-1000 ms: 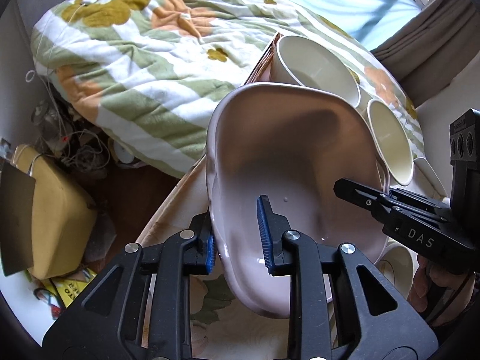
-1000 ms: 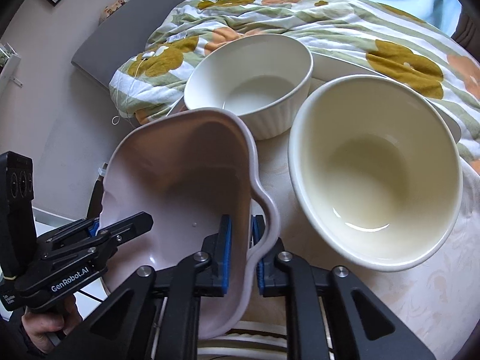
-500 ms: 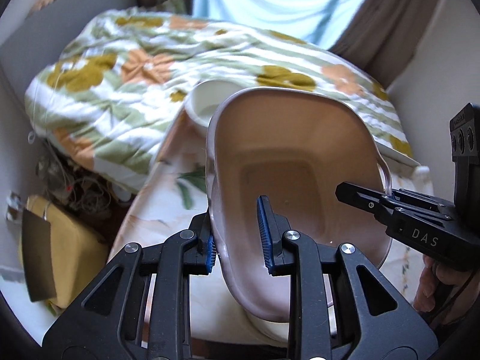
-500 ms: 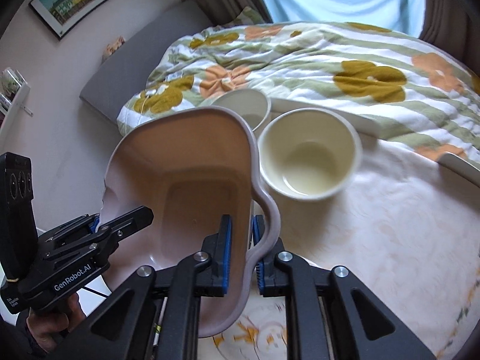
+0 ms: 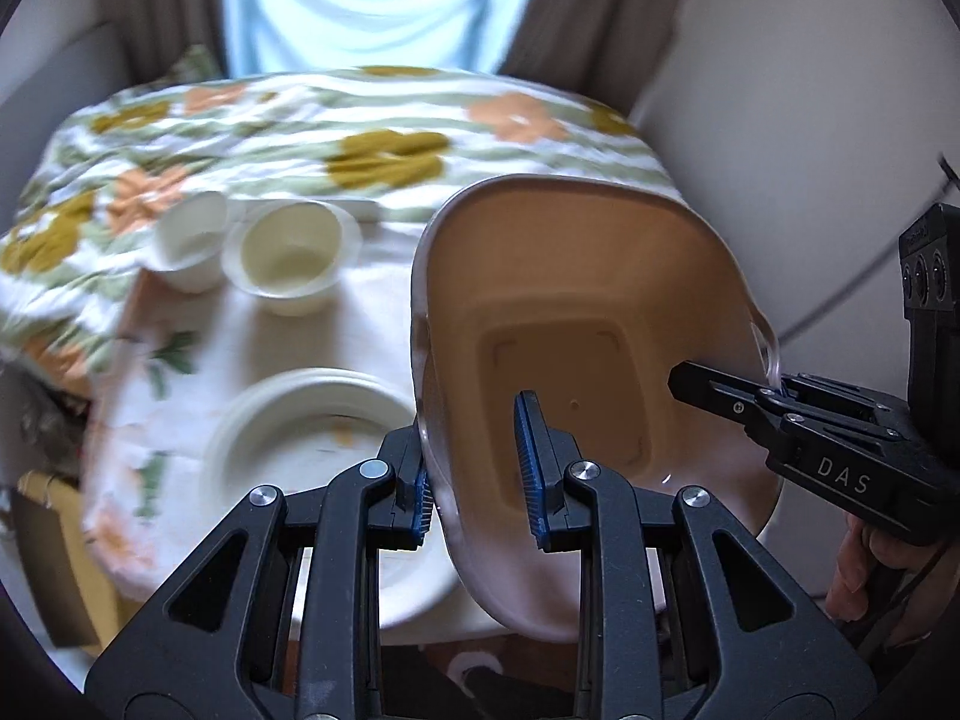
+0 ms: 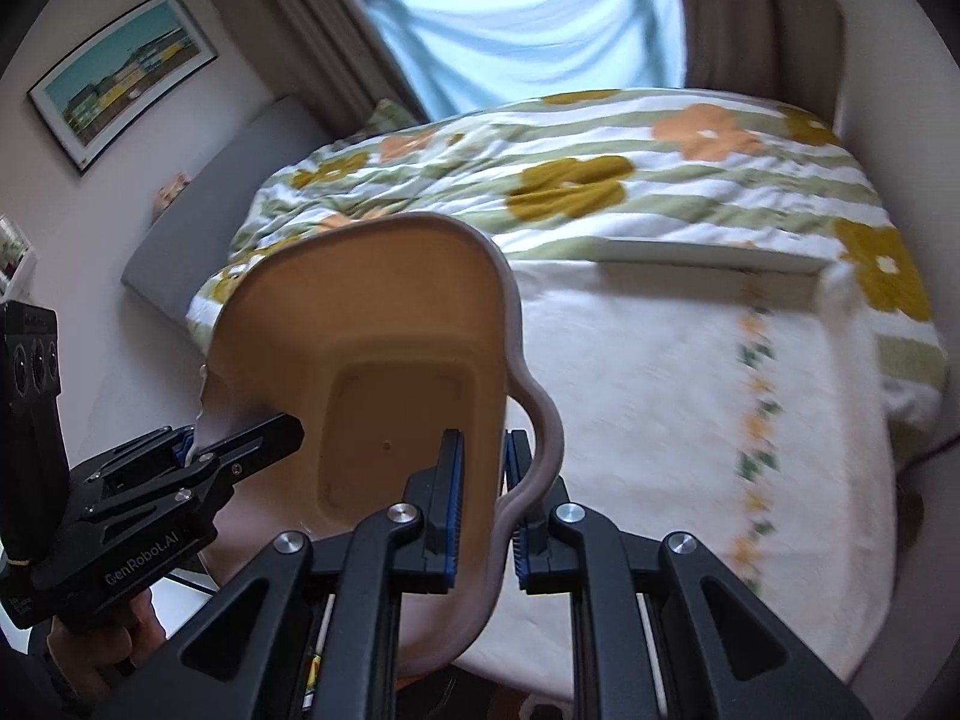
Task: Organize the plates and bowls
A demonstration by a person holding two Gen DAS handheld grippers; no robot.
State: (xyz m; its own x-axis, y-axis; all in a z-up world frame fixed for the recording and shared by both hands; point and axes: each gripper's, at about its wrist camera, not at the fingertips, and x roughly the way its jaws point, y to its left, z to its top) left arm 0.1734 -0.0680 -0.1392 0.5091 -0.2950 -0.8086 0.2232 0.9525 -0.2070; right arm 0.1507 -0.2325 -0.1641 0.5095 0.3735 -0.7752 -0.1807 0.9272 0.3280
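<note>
Lifted off the table, pink dish hangs between both claws.

Both grippers clamped on opposite rims of one pink dish

The left gripper is seen angled downward, its blue-padded fingers closed on the left wall of the pink dish. The right gripper is likewise pitched down, its jaws pinched on the dish's right handle edge. Each gripper is gripped from below by a hand: the right hand and the left hand are partly visible.
</note>
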